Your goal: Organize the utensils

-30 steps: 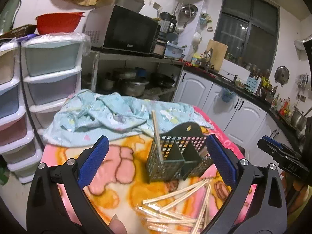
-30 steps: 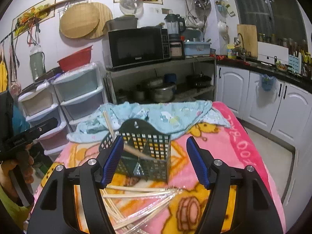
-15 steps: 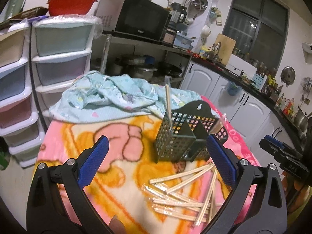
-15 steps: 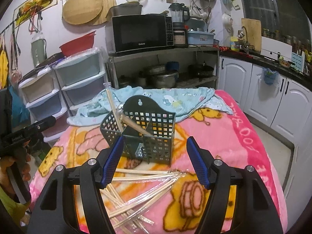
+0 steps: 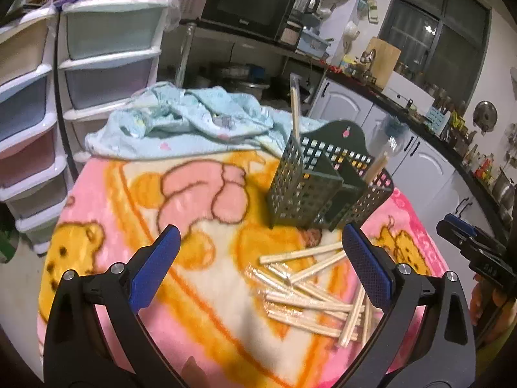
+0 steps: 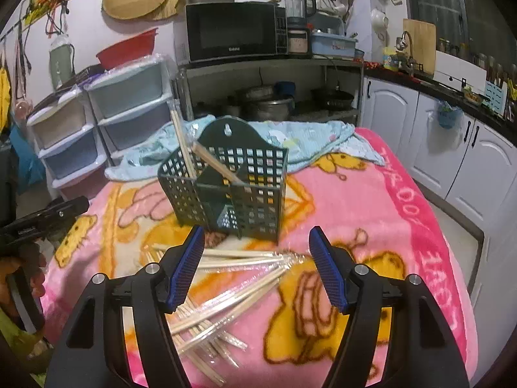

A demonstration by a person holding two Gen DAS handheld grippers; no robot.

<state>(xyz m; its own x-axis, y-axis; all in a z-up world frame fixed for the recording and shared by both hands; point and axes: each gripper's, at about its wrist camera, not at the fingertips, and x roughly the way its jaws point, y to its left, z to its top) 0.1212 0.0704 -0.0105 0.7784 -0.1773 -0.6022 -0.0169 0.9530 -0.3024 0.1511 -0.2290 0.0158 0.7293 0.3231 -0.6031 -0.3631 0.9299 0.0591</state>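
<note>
Both claws are held wide open and empty: the right claw is poised just above the loose wrapped chopsticks, presumably for a pickup; the left claw hovers nearby. Beyond, two pairs are already stood in the green mesh holder on the blanket-covered tabletop.

Warm indoor light falls from above; the dark-paned window adds none. Around the dark green plastic lattice caddy, the left wrist view is motion-blurred, the right wrist view sharper. Fisheye bending curves both edges, corners black. The plastic-wrapped wooden chopsticks glint.
</note>
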